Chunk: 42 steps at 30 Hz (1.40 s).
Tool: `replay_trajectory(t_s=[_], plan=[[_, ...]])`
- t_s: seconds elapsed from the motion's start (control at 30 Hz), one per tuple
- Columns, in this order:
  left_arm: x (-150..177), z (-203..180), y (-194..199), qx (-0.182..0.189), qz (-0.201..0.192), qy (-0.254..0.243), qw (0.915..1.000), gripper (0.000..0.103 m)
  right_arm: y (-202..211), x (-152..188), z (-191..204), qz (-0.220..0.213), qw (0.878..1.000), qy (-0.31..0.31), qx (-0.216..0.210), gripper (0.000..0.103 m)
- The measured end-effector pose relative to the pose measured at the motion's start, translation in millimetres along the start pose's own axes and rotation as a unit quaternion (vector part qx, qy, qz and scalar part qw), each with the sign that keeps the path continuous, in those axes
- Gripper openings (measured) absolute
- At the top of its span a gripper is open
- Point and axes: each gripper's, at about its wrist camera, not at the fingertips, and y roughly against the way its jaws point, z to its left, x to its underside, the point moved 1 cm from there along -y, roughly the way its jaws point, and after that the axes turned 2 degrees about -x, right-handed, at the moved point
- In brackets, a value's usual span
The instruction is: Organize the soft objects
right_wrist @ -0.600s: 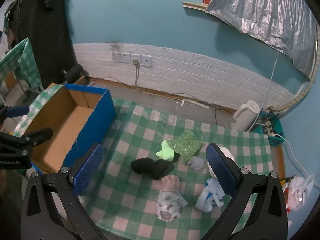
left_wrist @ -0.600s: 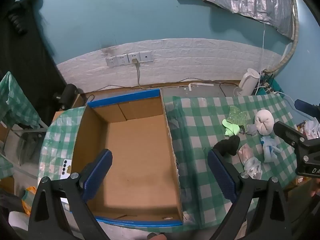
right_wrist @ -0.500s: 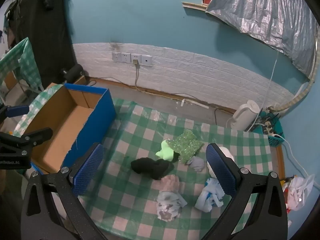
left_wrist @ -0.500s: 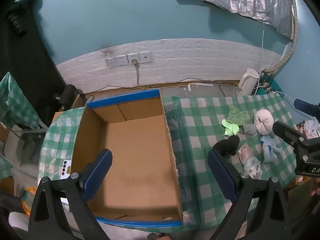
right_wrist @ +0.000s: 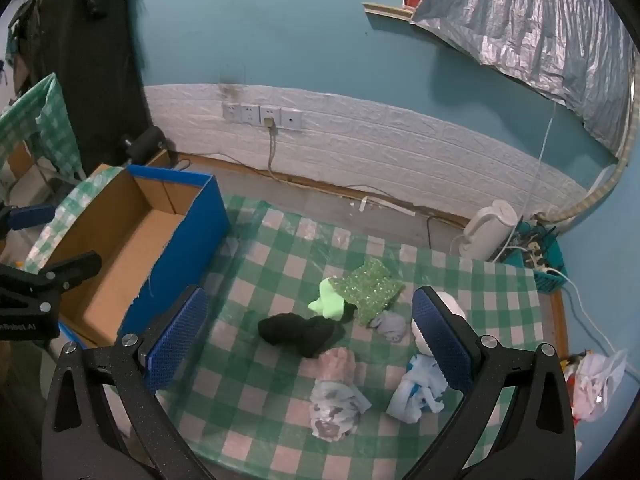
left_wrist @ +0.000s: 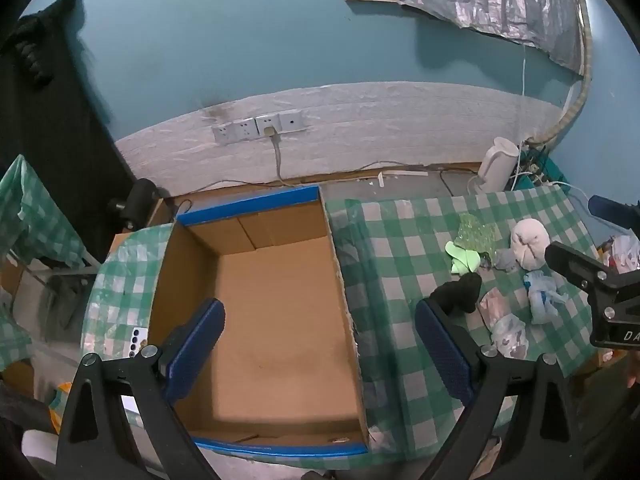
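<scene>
I hold my left tongs (left_wrist: 320, 344) spread wide with nothing between the blue pads, tilted down over the open brown cardboard box with blue-taped edges (left_wrist: 276, 280). It fills the centre of the left wrist view and its floor looks bare, so nothing seems sorted yet. I keep this side parked there, I think, because the box is where the soft things should end up.

My right tongs (right_wrist: 310, 338) are also wide apart and empty, aimed down at the worktop under its green-and-white checked cloth (right_wrist: 280, 240). The wide spread suits bunched fabric, which needs room before the pads close on it.

The soft things lie in one loose cluster in the lower middle of the right wrist view:
- a crumpled black sock (right_wrist: 298, 330), nearest the box, framed between my pads but untouched;
- a lime-green soft piece (right_wrist: 329, 305) just above it, touching a green sequinned cloth (right_wrist: 370, 288);
- a small grey bundle (right_wrist: 390, 326) right of those;
- a pink knitted piece (right_wrist: 338, 364) and a mottled grey-white wad (right_wrist: 334, 408) lower down;
- a blue-and-white crumpled cloth (right_wrist: 416, 392) at lower right;
- a round white plush (right_wrist: 450, 304), partly hidden behind my right pad.

The black sock looks like the natural first pick.
</scene>
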Motion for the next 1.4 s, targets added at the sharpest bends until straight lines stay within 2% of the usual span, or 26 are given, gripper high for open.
replay_trajectory(t_s=[1.4], plan=[[2.4,-0.4,5.3,0.006,-0.003,0.006,1.0000,0.097,-2.2,2.0,-1.6,0.004,1.000,0.000,0.004,0.101]])
